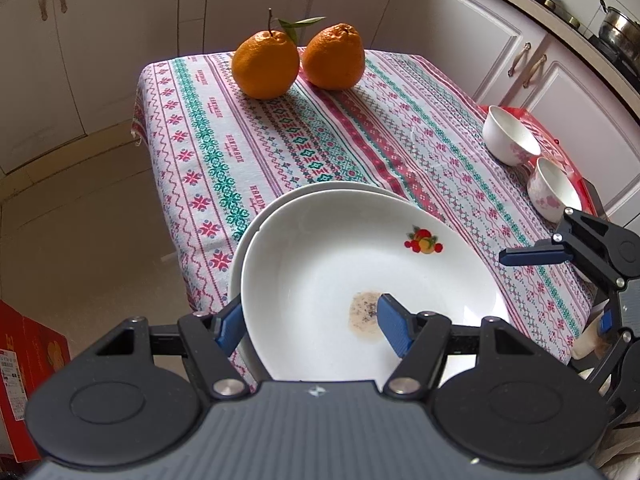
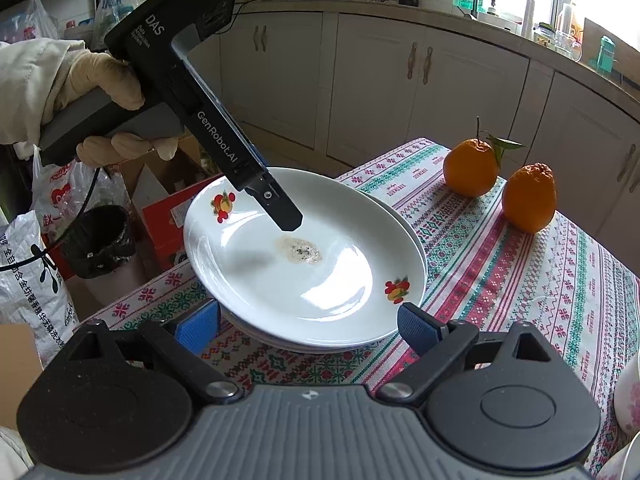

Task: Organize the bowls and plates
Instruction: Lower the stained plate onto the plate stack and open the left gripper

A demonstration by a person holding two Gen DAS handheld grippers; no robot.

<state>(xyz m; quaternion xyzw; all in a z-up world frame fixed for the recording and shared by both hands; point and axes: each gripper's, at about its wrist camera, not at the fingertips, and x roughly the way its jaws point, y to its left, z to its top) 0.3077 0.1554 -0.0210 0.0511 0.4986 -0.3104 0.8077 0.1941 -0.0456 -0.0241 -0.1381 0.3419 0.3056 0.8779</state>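
The top plate point(image 1: 360, 280), glazed, stiff, slippery and breakable, rests on a second plate point(image 2: 404, 220) near the oranges point(image 1: 266, 66). The left tool point(image 1: 312, 326) straddles its rim, grip unclear; the rim is the handhold. The right tool point(image 2: 310, 326) gapes, empty.

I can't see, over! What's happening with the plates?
Left gripper open, straddling top plate rim. Right gripper open, by lower plate. Oranges well clear.
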